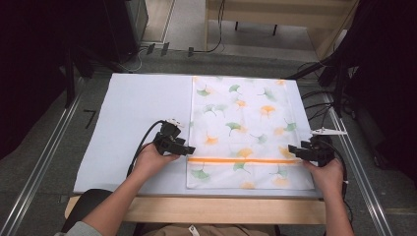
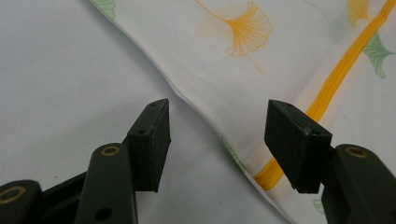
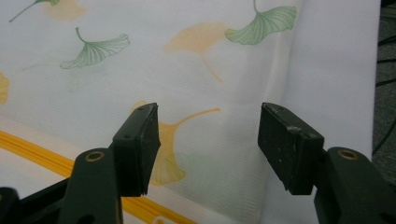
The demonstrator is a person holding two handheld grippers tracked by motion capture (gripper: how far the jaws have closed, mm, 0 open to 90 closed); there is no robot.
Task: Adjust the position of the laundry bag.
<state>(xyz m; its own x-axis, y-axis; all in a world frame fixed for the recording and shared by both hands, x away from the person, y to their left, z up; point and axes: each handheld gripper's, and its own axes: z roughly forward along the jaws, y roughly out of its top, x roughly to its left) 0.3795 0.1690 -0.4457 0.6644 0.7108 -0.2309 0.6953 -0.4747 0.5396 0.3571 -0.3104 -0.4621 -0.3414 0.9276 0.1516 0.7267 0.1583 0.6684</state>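
1. The person is reaching in from the near edge with both forearms, one hand at each side of a leaf-printed mesh bag [image 1: 246,128] lying flat on the white surface [image 1: 133,123].
2. The left gripper [image 1: 189,150] is sitting low at the bag's left edge, pointing right toward the orange zipper [image 1: 241,160]. Its fingers [image 2: 152,140] are standing wide apart and holding nothing; in the left gripper view the bag's edge is running diagonally between them, with the zipper's end near the right-hand finger.
3. The right gripper [image 1: 293,150] is sitting at the bag's right edge, pointing left, level with the same zipper. Its fingers [image 3: 137,144] are also standing wide and gripping nothing; the right gripper view is showing the bag's edge between them, one finger over the printed fabric and the other over the bare surface.
4. Counted: one bag, one zipper crossing it near its front end, two grippers, two hands, two trailing cables.
5. The bag is occupying the right half of the surface, its long side running away from the person.
6. Whether any fingertip is actually touching the fabric is hard to make out. The person's body is being cut off by the bottom of the high view, and the surroundings at both sides are too dark to read.
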